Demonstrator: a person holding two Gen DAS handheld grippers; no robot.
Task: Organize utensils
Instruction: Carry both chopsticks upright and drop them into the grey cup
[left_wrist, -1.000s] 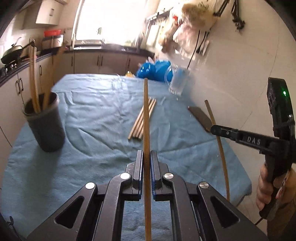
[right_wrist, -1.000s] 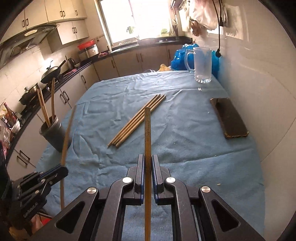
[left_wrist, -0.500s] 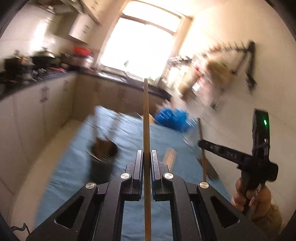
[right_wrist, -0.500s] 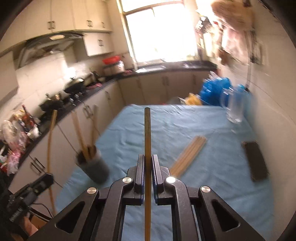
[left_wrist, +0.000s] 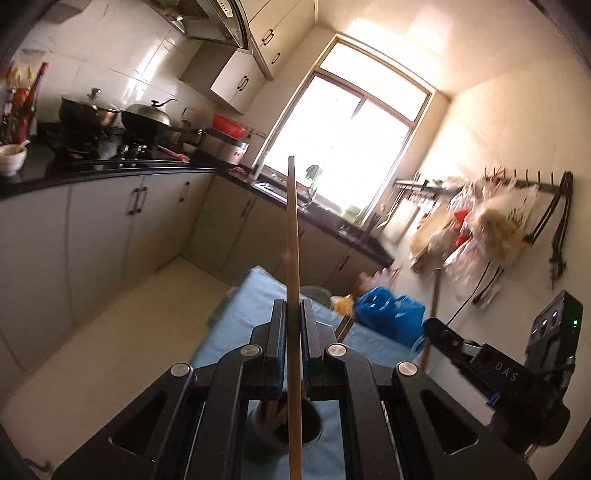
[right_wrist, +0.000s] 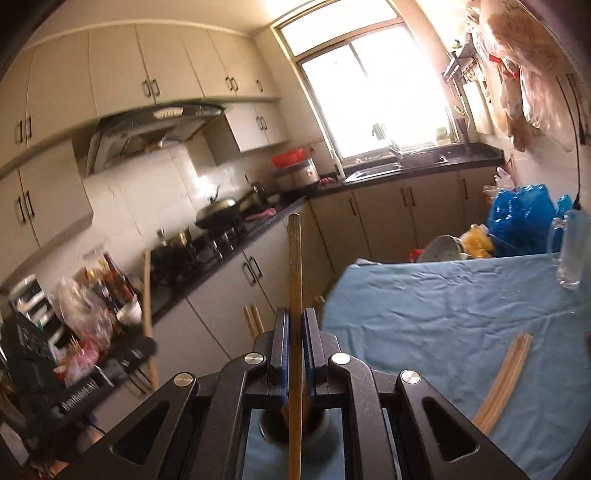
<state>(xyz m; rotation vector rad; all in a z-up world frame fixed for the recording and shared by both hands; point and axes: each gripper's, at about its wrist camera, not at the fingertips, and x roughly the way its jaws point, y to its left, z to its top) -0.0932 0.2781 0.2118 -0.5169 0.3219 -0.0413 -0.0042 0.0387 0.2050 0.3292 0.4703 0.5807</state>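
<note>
A table (right_wrist: 443, 314) under a blue cloth carries a dark cup (left_wrist: 314, 430) at its near left edge and a bundle of chopsticks (right_wrist: 502, 380) toward its right edge. Above the cup, the left gripper (left_wrist: 293, 314) is clamped on one chopstick (left_wrist: 291, 229), and the right gripper (right_wrist: 294, 321) on another stick (right_wrist: 294, 258).
</note>
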